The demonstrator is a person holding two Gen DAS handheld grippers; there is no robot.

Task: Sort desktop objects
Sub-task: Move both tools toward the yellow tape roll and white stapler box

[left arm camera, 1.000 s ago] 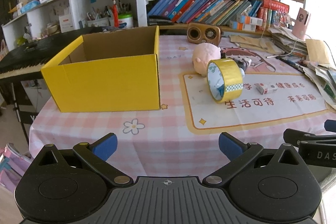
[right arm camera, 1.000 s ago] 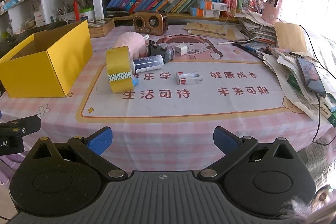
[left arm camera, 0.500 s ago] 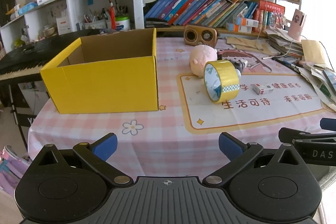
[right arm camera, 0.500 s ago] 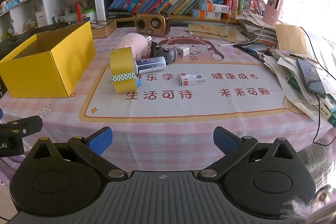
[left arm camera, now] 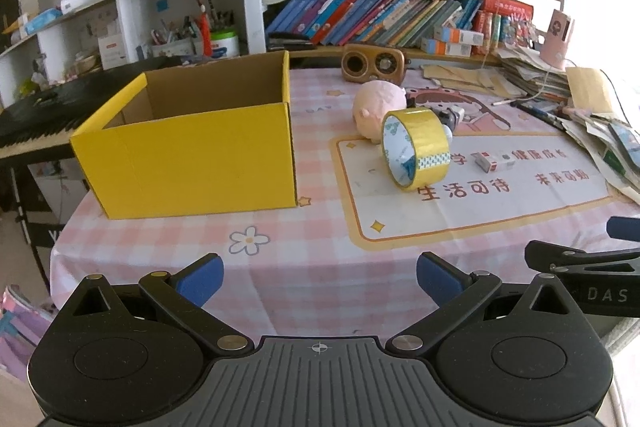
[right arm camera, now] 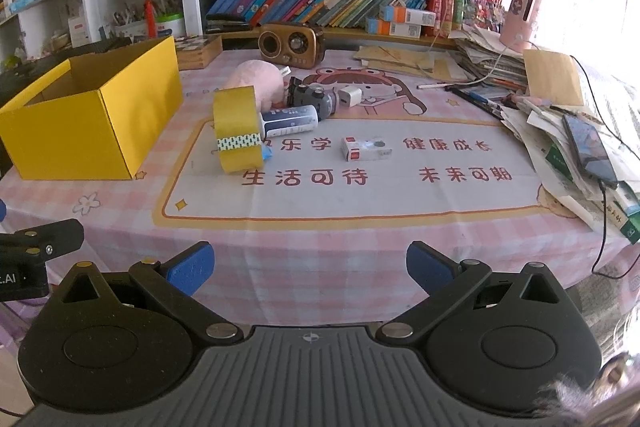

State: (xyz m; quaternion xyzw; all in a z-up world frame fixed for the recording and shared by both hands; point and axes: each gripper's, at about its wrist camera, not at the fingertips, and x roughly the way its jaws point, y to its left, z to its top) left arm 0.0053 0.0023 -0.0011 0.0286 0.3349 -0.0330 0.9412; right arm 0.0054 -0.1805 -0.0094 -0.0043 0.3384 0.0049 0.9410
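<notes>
An open yellow cardboard box (left arm camera: 192, 151) (right arm camera: 92, 123) stands on the left of the pink checked tablecloth, with nothing visible inside. A yellow tape roll (left arm camera: 416, 151) (right arm camera: 237, 129) stands on edge on the mat. Behind it lie a pink plush pig (left arm camera: 378, 101) (right arm camera: 258, 83), a white-and-blue bottle (right arm camera: 290, 119), a small grey toy camera (right arm camera: 314, 97) and a white charger (right arm camera: 350, 95). A small white-and-red box (left arm camera: 494, 163) (right arm camera: 366, 149) lies mid-mat. My left gripper (left arm camera: 319, 277) and right gripper (right arm camera: 310, 267) hover open at the table's near edge, holding nothing.
A brown retro radio (left arm camera: 373, 63) (right arm camera: 291, 45) stands at the back. Stacks of paper, pens and a phone (right arm camera: 588, 147) on a cable crowd the right side. Bookshelves rise behind the table, and a black keyboard (left arm camera: 44, 119) sits left of the box.
Both grippers have drawn back slightly from the table and risen, so the objects look smaller and farther. Nothing on the table has moved.
</notes>
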